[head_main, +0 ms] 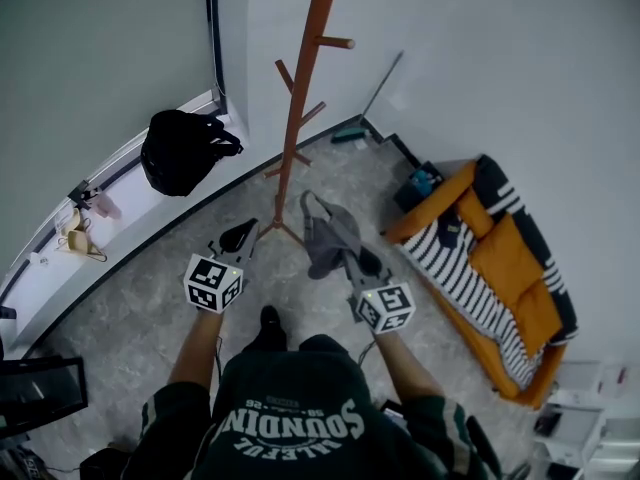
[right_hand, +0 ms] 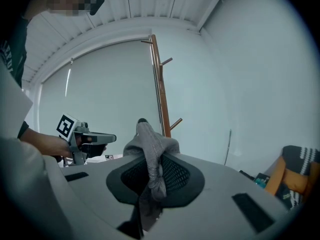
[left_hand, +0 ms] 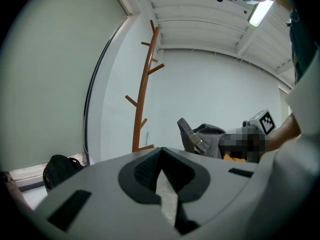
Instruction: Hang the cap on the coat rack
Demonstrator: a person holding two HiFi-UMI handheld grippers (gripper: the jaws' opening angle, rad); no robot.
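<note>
The wooden coat rack [head_main: 300,98] stands on the floor ahead of me, near the corner of the wall; it also rises in the left gripper view [left_hand: 141,99] and behind the cap in the right gripper view [right_hand: 161,99]. My right gripper [head_main: 352,263] is shut on the grey cap [head_main: 325,233], whose fabric is pinched between the pads [right_hand: 150,154] and bunches up above them. The cap hangs just right of the rack's base. My left gripper [head_main: 240,236] is held left of the base, jaws together at the tips [left_hand: 161,151] with nothing in them.
A black bag [head_main: 183,150] sits on the window ledge at the left. An orange and striped sofa [head_main: 500,268] lies along the right wall. A thin pole [head_main: 382,86] leans in the far corner. My shoe [head_main: 270,318] shows on the speckled floor.
</note>
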